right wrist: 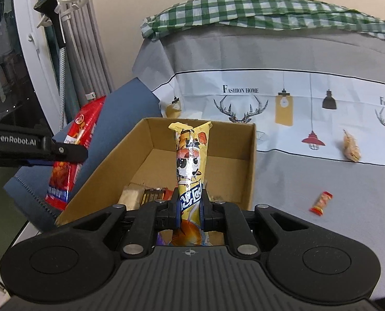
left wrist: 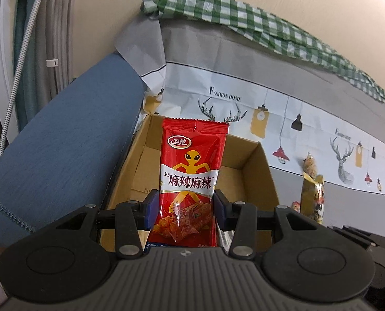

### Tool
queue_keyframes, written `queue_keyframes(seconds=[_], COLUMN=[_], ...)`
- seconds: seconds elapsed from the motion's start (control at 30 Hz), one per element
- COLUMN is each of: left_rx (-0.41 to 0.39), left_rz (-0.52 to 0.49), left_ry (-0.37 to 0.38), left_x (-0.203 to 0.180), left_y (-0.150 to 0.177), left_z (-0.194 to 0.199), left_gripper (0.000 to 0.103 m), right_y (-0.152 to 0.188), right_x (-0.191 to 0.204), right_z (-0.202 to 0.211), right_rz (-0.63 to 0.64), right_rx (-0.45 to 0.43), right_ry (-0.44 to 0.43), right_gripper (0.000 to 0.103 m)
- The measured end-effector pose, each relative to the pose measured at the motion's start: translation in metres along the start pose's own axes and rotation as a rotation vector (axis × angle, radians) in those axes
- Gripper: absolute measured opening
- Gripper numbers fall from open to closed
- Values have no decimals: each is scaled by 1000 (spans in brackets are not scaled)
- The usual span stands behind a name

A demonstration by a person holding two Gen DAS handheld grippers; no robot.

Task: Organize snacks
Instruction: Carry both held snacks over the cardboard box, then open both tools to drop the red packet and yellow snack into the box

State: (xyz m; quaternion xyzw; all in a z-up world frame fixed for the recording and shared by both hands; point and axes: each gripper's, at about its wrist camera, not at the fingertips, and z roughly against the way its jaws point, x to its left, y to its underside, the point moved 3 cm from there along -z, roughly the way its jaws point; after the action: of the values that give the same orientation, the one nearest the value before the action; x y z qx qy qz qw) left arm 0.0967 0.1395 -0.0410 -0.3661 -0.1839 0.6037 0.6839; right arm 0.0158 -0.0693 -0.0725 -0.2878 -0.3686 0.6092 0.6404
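Left claw (left wrist: pixel 184 207) clamped on red spicy-strip packet (left wrist: pixel 192 171), long axis pointing ahead, tip over cardboard box (left wrist: pixel 257 171), open mouth just below and ahead.

Right claw (right wrist: pixel 191 207) pinched nearly closed on slim yellow snack packet (right wrist: pixel 191 160), also poised over box, seemingly nearer its middle.

Right view alone shows 2 or 3 wrapped snacks on box floor (right wrist: pixel 143 194), plus small red snack (right wrist: pixel 321 203) and tan snack (right wrist: pixel 351 149) loose on counter (right wrist: pixel 322 233).

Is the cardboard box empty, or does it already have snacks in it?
Not empty. The right wrist view shows a few small packets lying on the floor of the cardboard box, near its front wall; most of the floor is bare.
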Motion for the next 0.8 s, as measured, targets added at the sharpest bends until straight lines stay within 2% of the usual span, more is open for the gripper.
queue_keyframes(seconds=[0.3, 0.6, 0.67, 0.7, 0.73, 0.8], left_rx=[64, 122, 100, 86, 58, 0], left_rz=[-16, -58, -73, -68, -57, -35], left_ry=[-14, -56, -55, -62, -72, -86], left_x=[2, -1, -2, -2, 0, 5], left_y=[-14, -14, -16, -19, -21, -24], left_z=[-71, -125, -125, -122, -117, -105], left_gripper=[49, 49, 71, 102, 103, 103], right_y=[-22, -22, -23, -24, -27, -32], right_x=[-8, -22, -25, -28, -29, -34], right_z=[-68, -125, -133, -135, -134, -128], right_rz=[-16, -45, -71, -97, -118, -150], right_rx=[41, 98, 98, 94, 88, 41], right_ry=[2, 24, 10, 3, 0, 27], right_gripper=[13, 13, 16, 32, 62, 81])
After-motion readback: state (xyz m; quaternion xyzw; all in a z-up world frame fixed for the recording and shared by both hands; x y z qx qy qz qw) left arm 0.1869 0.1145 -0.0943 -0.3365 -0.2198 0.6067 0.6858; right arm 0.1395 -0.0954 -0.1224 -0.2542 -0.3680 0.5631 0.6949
